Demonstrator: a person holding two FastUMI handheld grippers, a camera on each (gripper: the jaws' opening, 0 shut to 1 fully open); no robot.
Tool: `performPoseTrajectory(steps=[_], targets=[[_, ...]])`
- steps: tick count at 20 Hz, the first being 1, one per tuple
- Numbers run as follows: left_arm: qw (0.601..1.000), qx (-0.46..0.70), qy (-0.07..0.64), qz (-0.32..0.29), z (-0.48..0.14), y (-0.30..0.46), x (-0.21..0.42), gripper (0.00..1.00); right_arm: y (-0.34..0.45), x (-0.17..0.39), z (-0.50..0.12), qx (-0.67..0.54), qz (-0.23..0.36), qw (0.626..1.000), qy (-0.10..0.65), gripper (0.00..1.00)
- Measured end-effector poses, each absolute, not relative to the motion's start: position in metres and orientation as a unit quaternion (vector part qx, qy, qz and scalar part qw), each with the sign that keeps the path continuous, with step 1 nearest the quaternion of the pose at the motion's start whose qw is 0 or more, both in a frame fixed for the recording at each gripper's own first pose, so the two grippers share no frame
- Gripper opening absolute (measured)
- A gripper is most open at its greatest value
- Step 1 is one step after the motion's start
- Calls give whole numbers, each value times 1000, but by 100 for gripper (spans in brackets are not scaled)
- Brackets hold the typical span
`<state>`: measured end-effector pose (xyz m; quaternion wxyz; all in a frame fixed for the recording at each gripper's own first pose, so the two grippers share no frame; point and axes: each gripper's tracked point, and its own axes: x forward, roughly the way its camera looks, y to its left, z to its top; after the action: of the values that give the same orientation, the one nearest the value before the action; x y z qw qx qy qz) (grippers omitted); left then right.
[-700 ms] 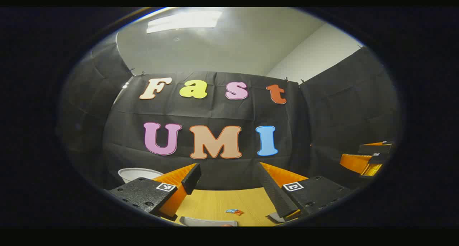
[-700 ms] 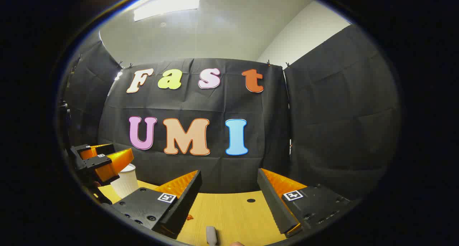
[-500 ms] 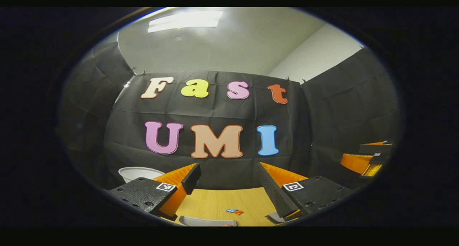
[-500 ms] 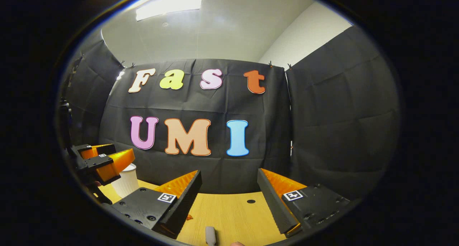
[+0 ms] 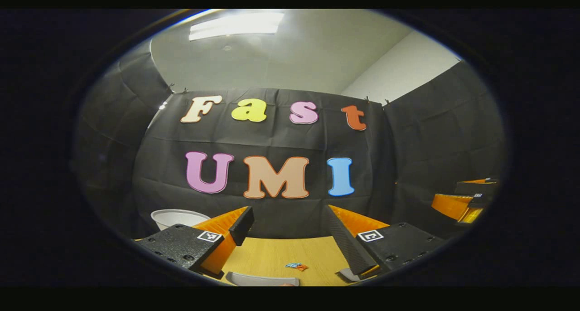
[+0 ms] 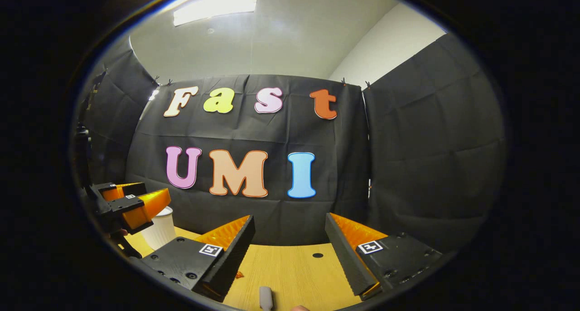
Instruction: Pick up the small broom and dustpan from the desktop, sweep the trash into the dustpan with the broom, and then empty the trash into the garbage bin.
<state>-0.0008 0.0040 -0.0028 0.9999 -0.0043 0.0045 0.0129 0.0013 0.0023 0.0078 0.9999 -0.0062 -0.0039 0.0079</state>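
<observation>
Beyond the desk's [image 6: 299, 270] left edge stands the white bin [image 6: 158, 231]. On the desk, trash [image 5: 297, 266] lies beyond the dustpan's [image 5: 263, 280] rim. The left gripper [image 5: 287, 225] and right gripper [image 6: 290, 238] gape wide, empty, poised for pickup; the broom handle [image 6: 266, 297] lies beneath the right one.

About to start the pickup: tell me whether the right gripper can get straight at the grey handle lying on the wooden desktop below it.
Probably yes. The right gripper is open, with the grey handle on the wooden desktop between and below its fingers, nothing lying across it. It must still come down.
</observation>
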Motion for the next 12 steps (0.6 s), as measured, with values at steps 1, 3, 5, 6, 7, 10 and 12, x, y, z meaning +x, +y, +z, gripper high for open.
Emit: performPoseTrajectory(steps=[1,3,5,6,7,10,12], targets=[[1000,-3,4,14,-2,4,-1,92,4,2,6,-6,8,1000,-5,92],[1000,-4,4,14,-3,4,-1,92,3,1,5,-4,7,1000,-3,92],[1000,-5,6,15,-4,4,-1,93,4,0,4,-2,7,1000,-2,92],[1000,-4,7,16,-4,4,-2,92,4,0,4,-2,6,1000,-2,92],[1000,-3,7,17,-4,6,-2,93,4,1,6,-2,6,1000,-3,92],[1000,-1,7,18,-4,6,-4,93,7,1,4,1,7,1000,-2,92],[1000,1,7,20,-4,7,-6,93,7,0,4,2,8,1000,1,92]])
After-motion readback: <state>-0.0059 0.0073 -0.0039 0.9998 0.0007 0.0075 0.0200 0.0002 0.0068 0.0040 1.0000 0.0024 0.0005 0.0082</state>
